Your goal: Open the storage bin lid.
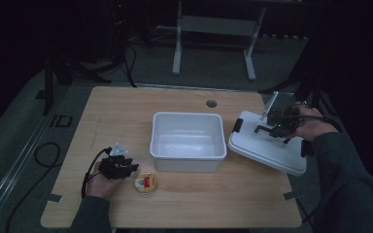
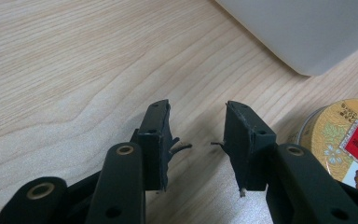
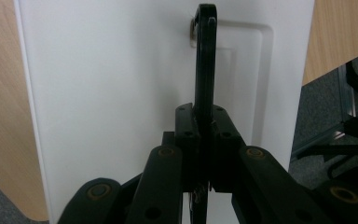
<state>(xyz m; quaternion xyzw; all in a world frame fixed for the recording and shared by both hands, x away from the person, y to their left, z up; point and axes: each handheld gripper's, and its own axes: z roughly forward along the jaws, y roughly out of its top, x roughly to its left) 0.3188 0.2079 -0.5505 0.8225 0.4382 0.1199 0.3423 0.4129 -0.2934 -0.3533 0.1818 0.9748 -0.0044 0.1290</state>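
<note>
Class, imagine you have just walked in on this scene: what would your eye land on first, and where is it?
Probably the open white tub at the middle of the wooden table. Next, its white lid at the table's right edge, whose black handle the right gripper clamps. The left gripper, open, waits beside a small gold tin.

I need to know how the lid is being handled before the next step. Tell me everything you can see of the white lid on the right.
The white lid is a flat, rounded-corner rectangle, plastic by its look, with a shallow recessed panel and a black handle standing up from its top. It lies at the table's right edge, partly overhanging it, apart from the open white bin. The right gripper is shut on the handle, jaws clamped either side. Black clips show at its ends.
</note>
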